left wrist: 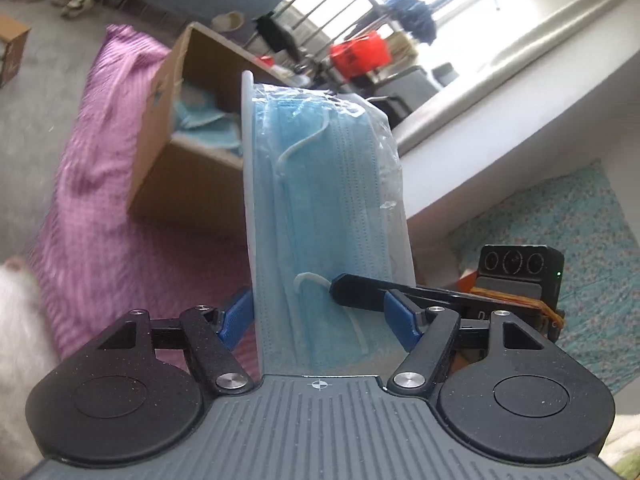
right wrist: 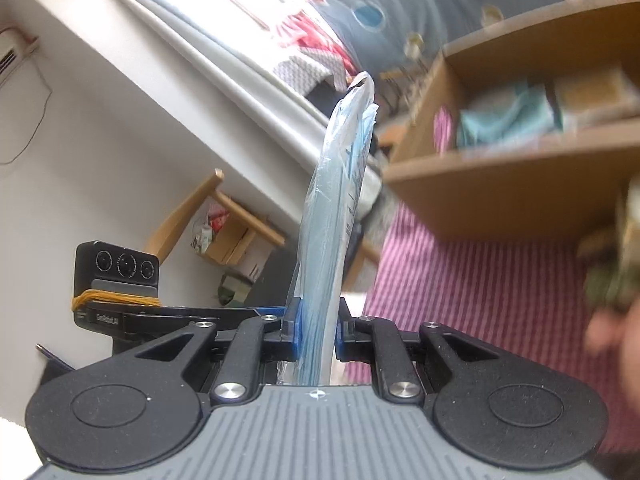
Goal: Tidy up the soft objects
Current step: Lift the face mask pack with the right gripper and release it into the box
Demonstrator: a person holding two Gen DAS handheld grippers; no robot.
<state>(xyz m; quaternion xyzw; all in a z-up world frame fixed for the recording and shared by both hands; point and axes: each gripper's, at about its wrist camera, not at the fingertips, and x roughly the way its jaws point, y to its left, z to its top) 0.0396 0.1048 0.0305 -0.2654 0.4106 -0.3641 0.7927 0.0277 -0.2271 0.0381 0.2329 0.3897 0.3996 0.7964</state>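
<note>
Left wrist view: the left claw (left wrist: 320, 316) stands with its blue pads (left wrist: 236, 316) apart; the mask pack (left wrist: 324, 200) rises between them, touching the left pad, while the other claw's black finger (left wrist: 360, 292) presses the pack's face from the right. Whether the left claw bears any of the pack's weight cannot be told. Ahead and to the left stands the box (left wrist: 192, 172), open and already holding pale blue soft items. It rests on a purple blanket (left wrist: 104, 184). To the right lie a white ledge (left wrist: 500, 120) and a patterned teal cloth (left wrist: 580, 248); a bright window with railings lies far ahead.

Right wrist view: the right claw (right wrist: 318, 330) is clamped on the pack (right wrist: 336, 208), seen edge-on, upright and curving slightly. The box (right wrist: 512, 184) sits ahead and to the right, with blue items inside. The left claw's camera block (right wrist: 118, 268) shows to the left. Beyond it, a wooden chair (right wrist: 224, 216) stands against a white wall.

Progress, as a judgement: some items are boxed; this pack is lifted but not yet placed, so transfer into the box remains.
</note>
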